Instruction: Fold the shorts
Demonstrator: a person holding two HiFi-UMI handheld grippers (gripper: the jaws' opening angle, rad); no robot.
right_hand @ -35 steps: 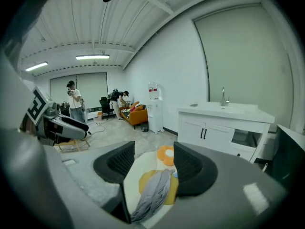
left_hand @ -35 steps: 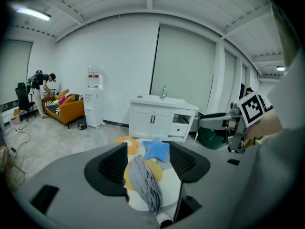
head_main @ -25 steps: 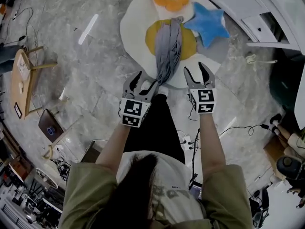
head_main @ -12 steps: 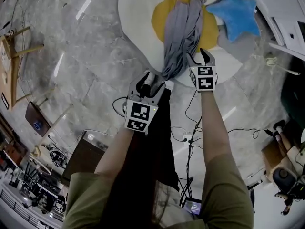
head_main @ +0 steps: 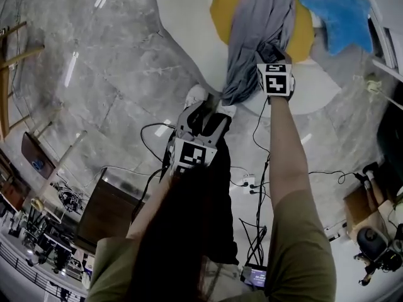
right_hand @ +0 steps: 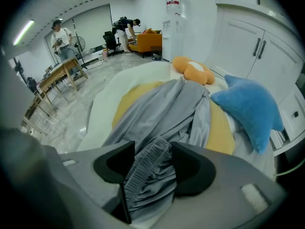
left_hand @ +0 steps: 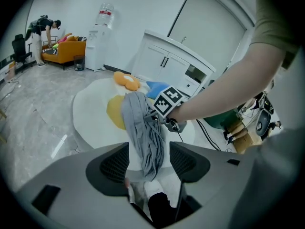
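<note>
The grey shorts (head_main: 258, 36) lie bunched lengthwise on a white egg-shaped floor pad (head_main: 186, 17) with a yellow middle (head_main: 221, 5). My right gripper (head_main: 269, 50) is down at their right side and open. In the right gripper view the gathered elastic waistband (right_hand: 150, 163) stands between the spread jaws of that gripper (right_hand: 153, 165), unpinched. My left gripper (head_main: 204, 111) is open, held low by the shorts' near end. In the left gripper view the shorts (left_hand: 143, 128) show beyond the gap of this gripper (left_hand: 150, 159), apart from the pads.
A blue star cushion (head_main: 343, 14) lies on the pad right of the shorts, an orange flower cushion (right_hand: 193, 70) at its far end. My white shoes (head_main: 195, 96) stand at the pad's near edge. Cables (head_main: 252, 181) trail over the marble floor. White cabinets (left_hand: 162, 61) stand behind.
Both grippers have dropped from mid-air down to the shorts. The right one now straddles the waistband, and the left one has reached the near end. Jaws look equally wide throughout.
</note>
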